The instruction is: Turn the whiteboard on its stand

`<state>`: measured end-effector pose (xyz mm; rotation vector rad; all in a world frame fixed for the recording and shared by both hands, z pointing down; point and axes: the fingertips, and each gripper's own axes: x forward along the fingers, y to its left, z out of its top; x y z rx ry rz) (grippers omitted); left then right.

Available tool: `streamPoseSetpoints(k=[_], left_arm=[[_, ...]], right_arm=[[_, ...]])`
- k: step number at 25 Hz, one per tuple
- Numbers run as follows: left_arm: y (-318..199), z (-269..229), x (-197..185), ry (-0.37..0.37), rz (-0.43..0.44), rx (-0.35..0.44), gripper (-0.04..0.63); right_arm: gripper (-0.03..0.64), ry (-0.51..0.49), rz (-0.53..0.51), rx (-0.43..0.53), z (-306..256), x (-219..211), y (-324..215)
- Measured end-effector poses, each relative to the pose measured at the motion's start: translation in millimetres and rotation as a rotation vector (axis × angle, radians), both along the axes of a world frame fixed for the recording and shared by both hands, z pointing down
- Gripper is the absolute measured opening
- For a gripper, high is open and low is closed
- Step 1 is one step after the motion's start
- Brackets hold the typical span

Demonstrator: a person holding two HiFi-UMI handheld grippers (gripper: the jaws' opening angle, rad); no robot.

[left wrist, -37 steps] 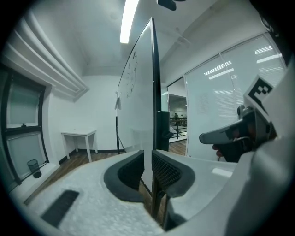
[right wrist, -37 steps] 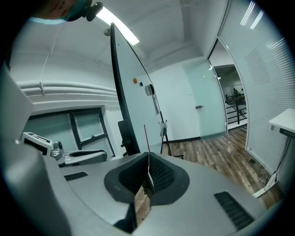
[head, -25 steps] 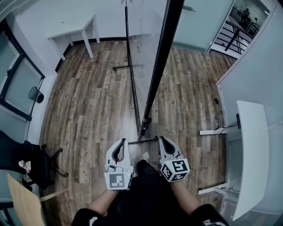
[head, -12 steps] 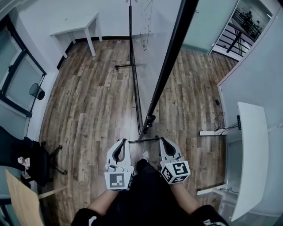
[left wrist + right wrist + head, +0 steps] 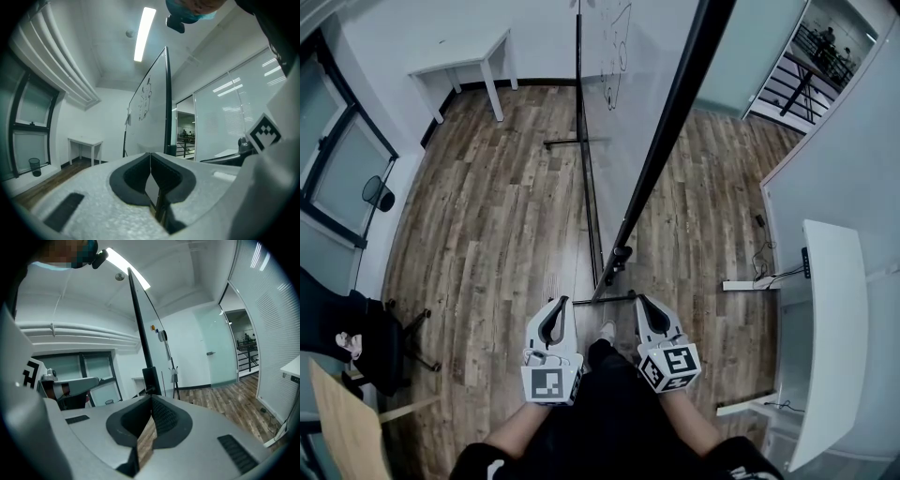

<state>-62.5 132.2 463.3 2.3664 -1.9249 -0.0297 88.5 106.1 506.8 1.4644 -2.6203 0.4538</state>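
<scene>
Your left gripper (image 5: pixel 562 302) and right gripper (image 5: pixel 643 298): jaws together, empty, held low near the stand (image 5: pixel 607 299) foot, probably keeping clear of the swing. Whiteboard (image 5: pixel 617 98) sits on it just ahead, nearly edge-on to you.

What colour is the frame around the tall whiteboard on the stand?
Black. The tall whiteboard's slim frame shows best in the head view.
</scene>
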Motion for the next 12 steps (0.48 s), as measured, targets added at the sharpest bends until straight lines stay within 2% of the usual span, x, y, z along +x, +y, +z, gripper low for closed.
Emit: streamPoseSetpoints(k=[12], left_arm=[[0.4, 3.9, -8.0, -0.002, 0.006, -0.017, 0.02]], right_arm=[[0.012, 0.01, 0.0, -0.016, 5.1, -10.4, -4.3]])
